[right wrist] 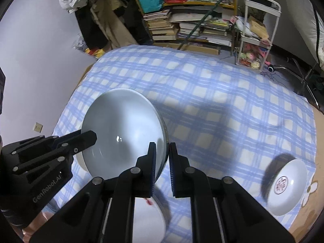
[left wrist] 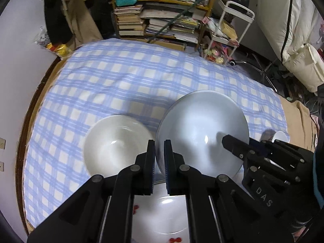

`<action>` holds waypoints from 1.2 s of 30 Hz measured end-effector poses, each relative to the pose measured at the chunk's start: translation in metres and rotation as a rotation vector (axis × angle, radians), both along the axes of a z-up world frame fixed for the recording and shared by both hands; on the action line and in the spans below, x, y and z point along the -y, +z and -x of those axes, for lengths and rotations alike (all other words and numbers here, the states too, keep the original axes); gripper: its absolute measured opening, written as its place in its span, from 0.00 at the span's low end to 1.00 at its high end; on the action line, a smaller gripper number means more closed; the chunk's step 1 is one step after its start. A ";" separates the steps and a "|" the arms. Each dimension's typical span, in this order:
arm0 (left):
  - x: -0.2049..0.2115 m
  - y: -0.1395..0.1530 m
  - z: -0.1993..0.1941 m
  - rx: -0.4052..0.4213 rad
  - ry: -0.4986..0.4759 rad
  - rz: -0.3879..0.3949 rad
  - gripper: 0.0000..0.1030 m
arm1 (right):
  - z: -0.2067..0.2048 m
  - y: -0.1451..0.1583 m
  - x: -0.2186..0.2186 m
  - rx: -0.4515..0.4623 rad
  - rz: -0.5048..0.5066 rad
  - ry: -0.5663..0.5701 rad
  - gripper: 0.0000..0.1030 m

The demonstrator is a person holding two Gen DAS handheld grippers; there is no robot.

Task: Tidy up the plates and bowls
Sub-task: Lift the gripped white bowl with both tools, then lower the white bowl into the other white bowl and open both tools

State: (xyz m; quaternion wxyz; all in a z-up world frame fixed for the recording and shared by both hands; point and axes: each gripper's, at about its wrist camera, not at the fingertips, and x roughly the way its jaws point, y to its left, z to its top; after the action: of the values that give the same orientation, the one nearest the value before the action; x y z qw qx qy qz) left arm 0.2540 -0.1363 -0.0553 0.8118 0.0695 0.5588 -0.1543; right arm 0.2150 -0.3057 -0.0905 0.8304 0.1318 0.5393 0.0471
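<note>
Glossy pale grey-white ceramic, round and deep, makes up the large bowl [left wrist: 202,131] that both tongs hold up above the bed. Its smooth inner surface carries a small bright glint, and its mouth is tipped up and toward the cameras, so the rim reads as a tilted oval rather than a level circle. Being round, it has no long axis of its own.

The left tongs [left wrist: 159,162] are pinched nearly closed on the bowl's left rim, one dark pad on each side of the thin wall. The right tongs [right wrist: 163,160] grip the opposite rim the same way, their ribbed blue-edged pads almost together on the wall. Each black, pinned linkage shows in the other camera, reaching over the rim.

Just left of the held bowl, in the left wrist view, a smaller cream-white glazed bowl [left wrist: 117,143] sits upright on the cloth, mouth up. Below the tongs lies a flat white plate with small red motifs [left wrist: 162,216], partly hidden by the linkages. Well apart to the right, a shallow white dish with a red emblem in its centre [right wrist: 285,184] rests near the cloth's edge, blurred.

All of this is over a soft, wrinkled blue-and-white checked cloth [right wrist: 212,101] spread on the bed. Beyond it stand stacked books on a yellow shelf [left wrist: 162,24] and a white wire cart [right wrist: 257,36].
</note>
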 end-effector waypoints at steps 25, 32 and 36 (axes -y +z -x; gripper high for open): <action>-0.109 -0.080 -0.018 -0.068 0.151 0.078 0.09 | -0.025 -0.053 -0.109 -0.044 0.080 0.078 0.13; -0.109 -0.097 -0.020 -0.066 0.128 -0.005 0.09 | -0.029 -0.062 -0.118 -0.047 0.088 0.099 0.14; -0.114 -0.098 -0.021 -0.081 0.140 0.012 0.13 | -0.027 -0.064 -0.122 -0.031 0.102 0.103 0.14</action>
State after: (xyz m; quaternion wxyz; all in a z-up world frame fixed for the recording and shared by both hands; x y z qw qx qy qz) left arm 0.2750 -0.0223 -0.1536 0.7978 0.0188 0.5938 -0.1032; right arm 0.2419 -0.1836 -0.1544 0.8241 0.0622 0.5598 0.0601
